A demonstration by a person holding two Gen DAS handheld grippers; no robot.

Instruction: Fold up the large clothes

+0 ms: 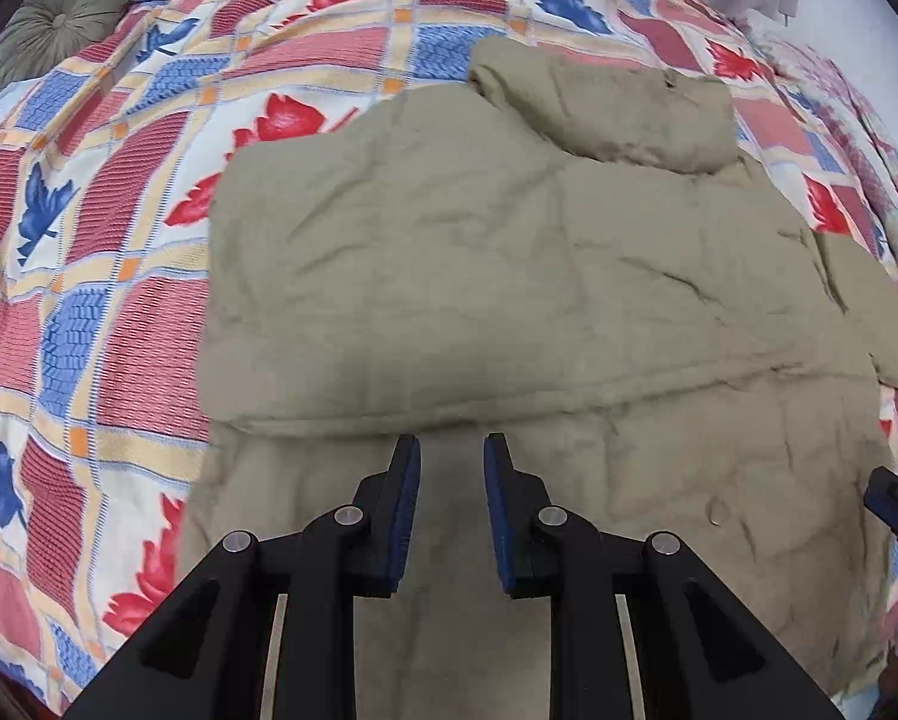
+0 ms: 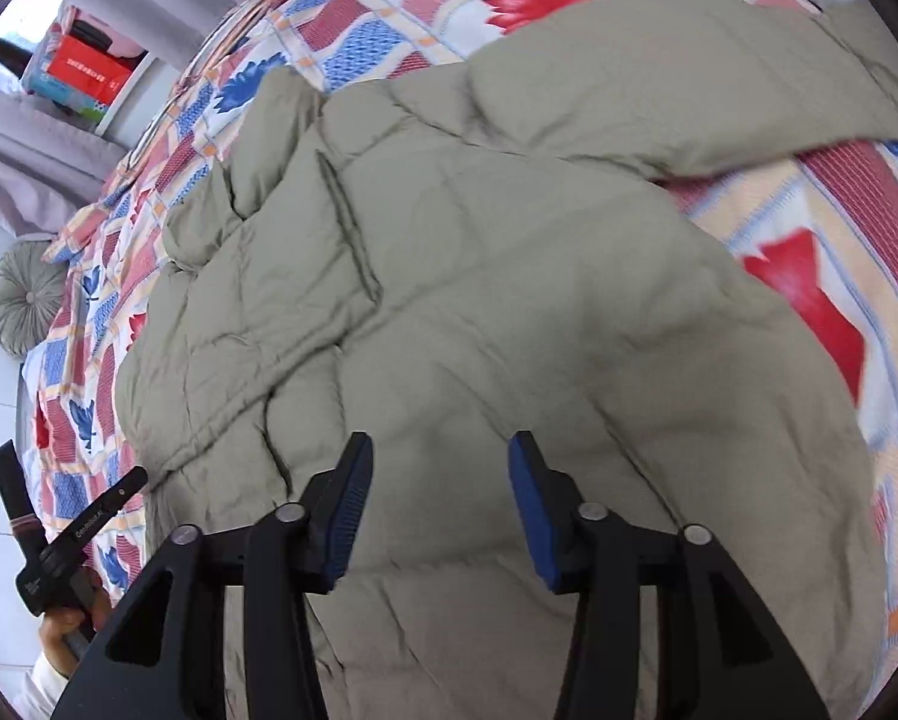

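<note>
Khaki padded jacket (image 1: 509, 276) lies spread on the patterned bedspread (image 1: 89, 312), directly under and ahead of both sets of fingers. Left gripper (image 1: 452, 450): narrow gap, nothing between pads. Right gripper (image 2: 440, 450): jaws wider apart, empty, above the jacket. Round cushion (image 1: 59, 18) far beyond.

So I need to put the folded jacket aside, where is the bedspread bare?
Bare patterned bedspread lies left of the khaki padded jacket, up to the round green cushion, and beyond its collar. The right side is crowded by its spread sleeve.
</note>
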